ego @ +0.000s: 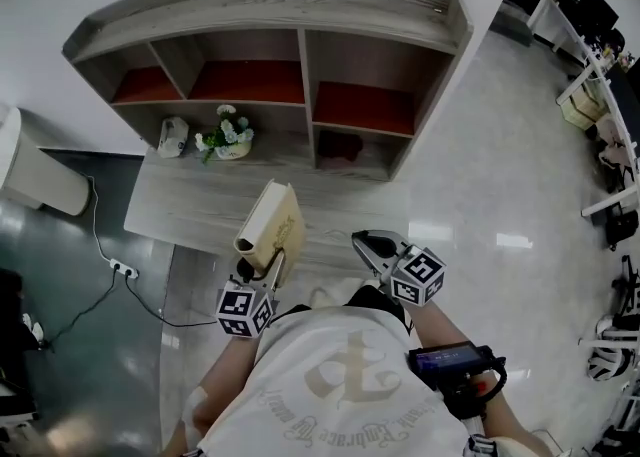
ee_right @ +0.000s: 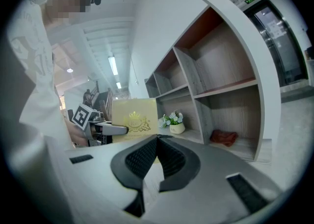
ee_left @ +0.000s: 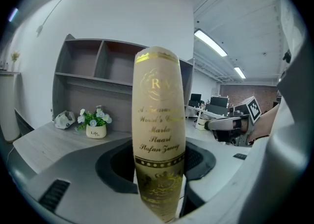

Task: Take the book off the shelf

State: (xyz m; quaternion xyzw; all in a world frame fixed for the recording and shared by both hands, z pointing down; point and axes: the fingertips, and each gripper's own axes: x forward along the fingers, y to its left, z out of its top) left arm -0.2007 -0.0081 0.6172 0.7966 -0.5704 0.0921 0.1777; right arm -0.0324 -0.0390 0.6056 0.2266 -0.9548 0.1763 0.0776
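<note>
Left gripper view: my left gripper [ee_left: 159, 169] pinches the gold hardback book [ee_left: 159, 115] upright, spine toward me; right gripper [ee_right: 156, 142] pressed together, empty.

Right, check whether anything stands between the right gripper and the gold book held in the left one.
Nothing visible does. The cream-and-gold hardback book sits clamped in the left gripper; the right gripper, shut and empty, is beside it with only open air between. The white flower pot stands well behind them.
</note>
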